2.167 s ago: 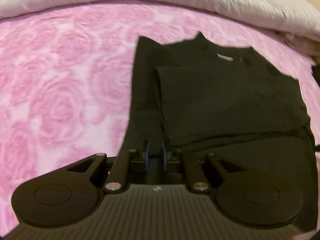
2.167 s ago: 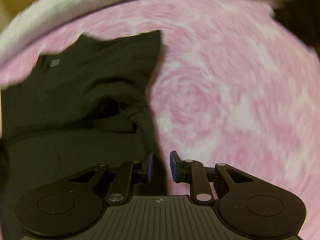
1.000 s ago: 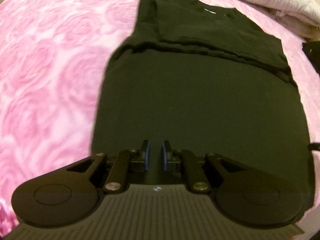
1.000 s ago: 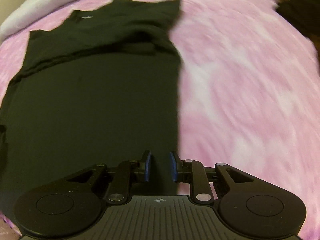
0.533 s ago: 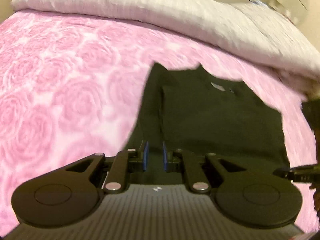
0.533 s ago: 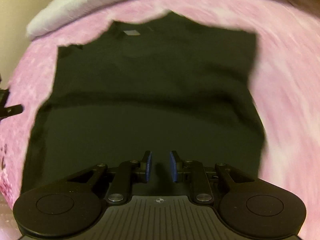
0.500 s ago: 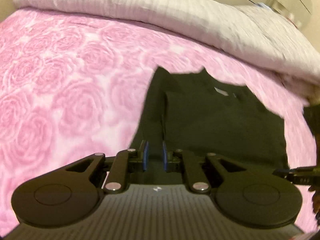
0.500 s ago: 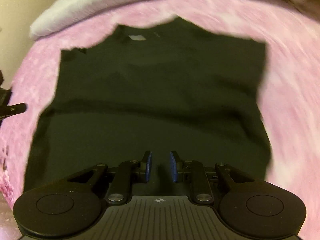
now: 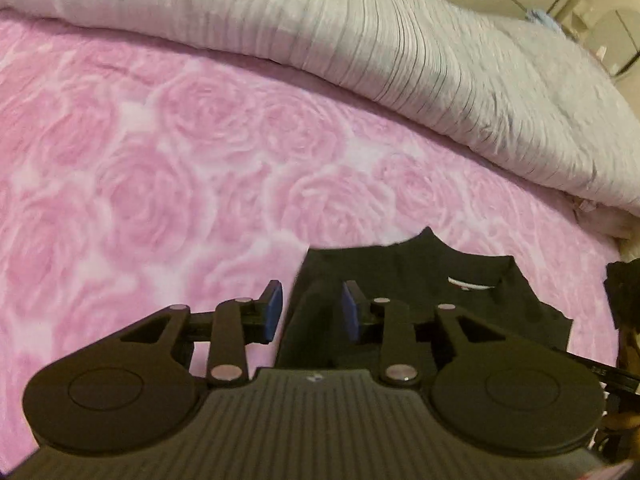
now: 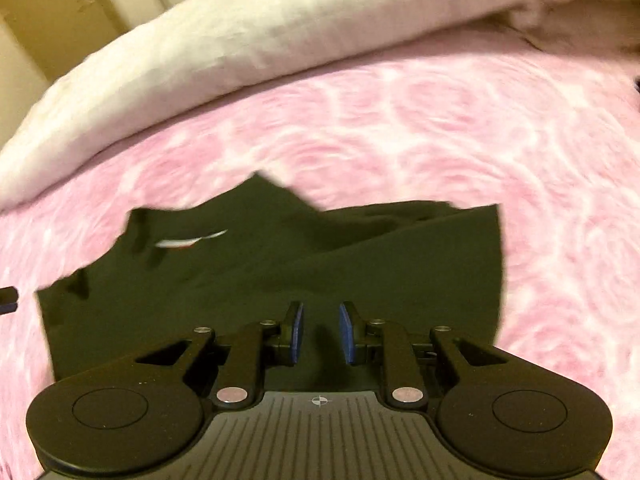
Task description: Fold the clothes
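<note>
- Left wrist view: left gripper stood parted, empty, above the folded black cotton shirt's left edge.
- Shirt lay on the pink rose-patterned blanket.
- Right gripper stood released over the shirt.

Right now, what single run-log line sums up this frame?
stage: fold in progress | black shirt flat on pink rose blanket | left gripper open, empty | right gripper open, empty | grey duvet behind
</note>
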{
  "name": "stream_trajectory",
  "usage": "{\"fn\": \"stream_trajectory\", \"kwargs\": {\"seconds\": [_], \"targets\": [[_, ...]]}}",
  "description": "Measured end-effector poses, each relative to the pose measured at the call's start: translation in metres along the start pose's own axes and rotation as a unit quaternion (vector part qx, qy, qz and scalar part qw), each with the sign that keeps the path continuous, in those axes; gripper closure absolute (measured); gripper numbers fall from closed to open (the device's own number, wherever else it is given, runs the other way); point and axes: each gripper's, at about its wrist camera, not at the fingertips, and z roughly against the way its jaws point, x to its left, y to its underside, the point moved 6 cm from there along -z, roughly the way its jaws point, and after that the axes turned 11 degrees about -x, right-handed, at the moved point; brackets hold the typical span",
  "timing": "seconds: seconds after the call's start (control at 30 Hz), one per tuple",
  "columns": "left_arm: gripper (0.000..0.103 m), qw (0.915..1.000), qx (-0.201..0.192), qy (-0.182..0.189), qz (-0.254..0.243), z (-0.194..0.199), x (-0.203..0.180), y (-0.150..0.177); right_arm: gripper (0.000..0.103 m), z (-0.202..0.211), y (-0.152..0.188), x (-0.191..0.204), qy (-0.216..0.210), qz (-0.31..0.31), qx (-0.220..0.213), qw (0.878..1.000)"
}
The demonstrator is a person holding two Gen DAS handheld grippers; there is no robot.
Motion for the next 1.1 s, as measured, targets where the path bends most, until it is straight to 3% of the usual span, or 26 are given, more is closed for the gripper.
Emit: {"fn": "stream_trajectory", "kwargs": {"seconds": [0.1,0.2,0.23,0.27,0.43,0.5,0.6,0.7,0.77,0.83,0.9,0.97,1.1], "targets": [[0.075,0.9991,0.04,0.012,-0.009,-0.032,-0.015,-0.008,0.081,-0.004,-0.005,-0.013,0.008,-0.017,0.004,1.0],[0.077,0.9959,0.076,-0.024,-0.042,-0.061,-0.022,-0.003,0.081,-0.009,0.0,-0.023,0.012,-0.033,0.014,0.999],[0.082,0.994,0.084,-0.041,-0.056,-0.069,-0.022,-0.001,0.081,-0.007,0.002,-0.027,0.014,-0.035,0.016,0.999],[0.103,0.9933,0.08,-0.056,-0.062,-0.072,-0.017,0.0,0.081,-0.006,0.004,-0.031,0.016,-0.038,0.018,0.999],[0.102,0.9855,0.056,-0.132,-0.091,-0.087,0.01,0.003,0.081,-0.015,0.011,-0.042,0.021,-0.032,0.022,0.999],[0.1,0.9885,0.051,-0.124,-0.069,-0.087,0.023,0.008,0.081,-0.017,0.011,-0.047,0.019,-0.035,0.025,0.999],[0.099,0.9885,0.005,-0.13,-0.077,-0.067,0.028,0.006,0.081,-0.016,0.008,-0.053,0.015,-0.04,0.025,0.999],[0.097,0.9802,-0.079,-0.164,-0.079,-0.03,0.033,-0.001,0.081,-0.011,0.004,-0.057,0.016,-0.04,0.02,0.999],[0.094,0.9805,-0.099,-0.159,-0.06,-0.011,0.033,0.0,0.081,-0.006,0.002,-0.058,0.013,-0.037,0.012,0.999],[0.095,0.9927,-0.057,-0.091,-0.055,-0.009,0.021,0.013,0.081,-0.003,0.001,-0.055,0.009,-0.025,0.007,1.0],[0.099,0.9962,-0.013,-0.047,-0.072,-0.021,0.006,0.033,0.081,-0.001,0.001,-0.051,0.005,-0.007,0.005,1.0],[0.097,0.9931,-0.003,-0.061,-0.101,-0.041,0.001,0.044,0.081,-0.003,0.006,-0.045,0.006,0.02,0.011,1.0],[0.097,0.992,-0.007,-0.094,-0.085,-0.063,0.01,0.043,0.082,-0.008,0.02,-0.048,0.029,0.061,0.024,0.997]]}}
